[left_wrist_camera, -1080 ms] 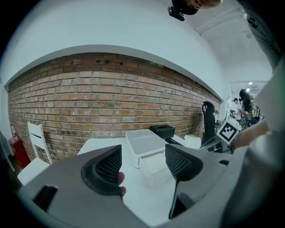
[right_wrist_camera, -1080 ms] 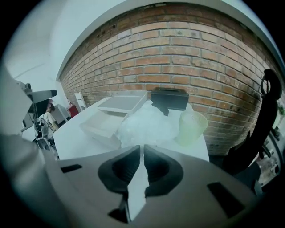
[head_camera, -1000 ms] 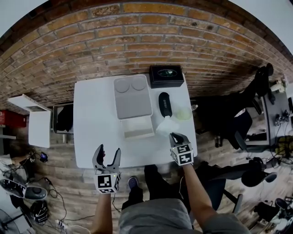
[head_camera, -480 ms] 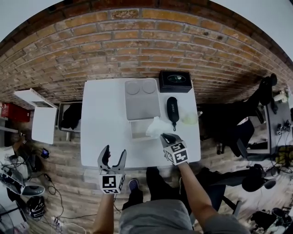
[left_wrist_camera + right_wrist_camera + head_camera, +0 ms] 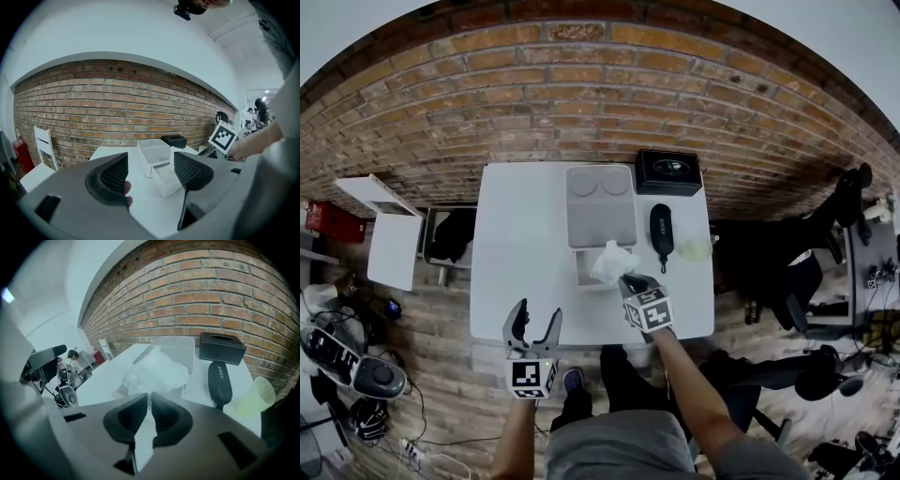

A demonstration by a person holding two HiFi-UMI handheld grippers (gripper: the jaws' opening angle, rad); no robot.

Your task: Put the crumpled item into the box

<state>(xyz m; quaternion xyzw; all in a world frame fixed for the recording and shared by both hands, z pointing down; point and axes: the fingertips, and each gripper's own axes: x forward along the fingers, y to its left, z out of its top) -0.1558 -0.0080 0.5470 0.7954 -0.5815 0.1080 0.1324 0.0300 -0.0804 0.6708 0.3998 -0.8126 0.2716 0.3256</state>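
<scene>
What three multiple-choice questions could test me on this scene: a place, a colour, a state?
1. Where is the crumpled item? A inside a drawer; B at the open white box, in the right gripper; C under a bowl.
2. What colour is the long case on the table? A red; B yellow; C black.
3. How does the left gripper stand? A jaws apart, empty; B shut on a pen; C shut on a spoon.
Answers: 1 B, the right gripper view shows it pinched before the box; 2 C, plainly black; 3 A, its view shows a wide gap.
</scene>
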